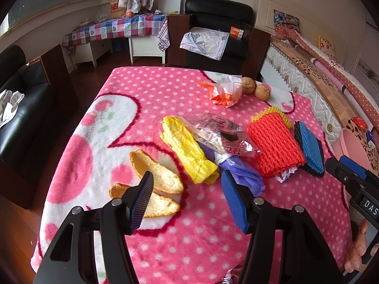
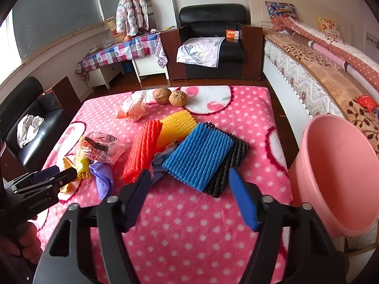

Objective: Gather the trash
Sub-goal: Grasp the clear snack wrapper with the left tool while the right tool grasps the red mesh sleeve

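Note:
My left gripper hangs open over the pink dotted blanket. Its left finger stands beside two orange peels, and the end of a yellow plastic bag lies between the tips. A clear wrapper and a purple bag lie just beyond. My right gripper is open too, with the near edge of a blue foam net on a black net between its fingers, untouched. A red foam net and a yellow one lie to the left.
A pink basin stands off the blanket's right edge, next to a bed. Two walnuts and a crumpled orange-white wrapper sit at the far side. Black armchairs stand behind and to the left.

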### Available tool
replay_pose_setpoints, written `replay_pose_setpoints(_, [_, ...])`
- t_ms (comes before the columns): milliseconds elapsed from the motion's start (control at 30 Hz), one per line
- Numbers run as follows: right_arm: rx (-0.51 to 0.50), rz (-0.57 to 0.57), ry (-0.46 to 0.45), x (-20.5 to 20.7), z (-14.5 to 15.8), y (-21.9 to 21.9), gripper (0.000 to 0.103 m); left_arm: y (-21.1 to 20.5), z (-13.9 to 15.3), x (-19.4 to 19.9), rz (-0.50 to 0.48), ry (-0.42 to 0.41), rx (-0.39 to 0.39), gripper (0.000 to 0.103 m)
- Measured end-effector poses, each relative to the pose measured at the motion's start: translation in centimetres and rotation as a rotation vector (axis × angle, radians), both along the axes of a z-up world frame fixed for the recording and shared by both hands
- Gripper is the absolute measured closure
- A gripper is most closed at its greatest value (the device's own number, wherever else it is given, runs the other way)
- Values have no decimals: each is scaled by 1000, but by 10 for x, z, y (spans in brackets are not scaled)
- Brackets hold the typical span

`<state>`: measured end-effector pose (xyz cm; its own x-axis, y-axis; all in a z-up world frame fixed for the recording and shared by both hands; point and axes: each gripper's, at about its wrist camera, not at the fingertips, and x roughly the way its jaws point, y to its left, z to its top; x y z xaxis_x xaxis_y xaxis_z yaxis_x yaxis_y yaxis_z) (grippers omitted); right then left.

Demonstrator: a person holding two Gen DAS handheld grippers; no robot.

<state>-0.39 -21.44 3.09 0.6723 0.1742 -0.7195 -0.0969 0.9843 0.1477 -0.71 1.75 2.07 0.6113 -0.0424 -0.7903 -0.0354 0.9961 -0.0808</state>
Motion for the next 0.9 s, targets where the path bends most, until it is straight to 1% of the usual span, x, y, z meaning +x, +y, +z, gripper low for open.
replay_pose_setpoints(33, [1, 3, 1, -1, 0, 0, 46, 2, 0, 1, 6, 3, -5, 44])
replay_pose_setpoints(167, [16, 26, 6, -1, -1, 2, 55, 13, 0, 3, 11, 9, -51, 44])
replay_pose_setpoints(267, [25, 47, 4, -1, 0, 6, 61, 18, 3, 4, 15, -2, -82, 48])
replay_pose_setpoints(367, [33, 70, 3, 0, 0, 10, 63, 17, 9, 8, 3, -8, -133, 50])
replay_pose_setpoints(433, [42, 83, 1, 1, 1, 12, 67, 12, 13, 12, -14, -18, -136, 51])
replay_pose_setpoints(633, [62, 117, -6, 5, 6, 16, 69, -1, 15, 26, -41, -20, -118, 54])
replay_pose_setpoints(733, [78, 132, -3, 10, 7, 19, 70, -5, 10, 35, -41, -3, -99, 61])
replay_pose_setpoints(833, [86, 148, -1, 17, 8, 23, 70, -7, 4, 44, -33, 24, -99, 71])
replay_pose_setpoints(900, [88, 157, 1, 21, 9, 25, 70, -7, -1, 49, -37, 42, -111, 88])
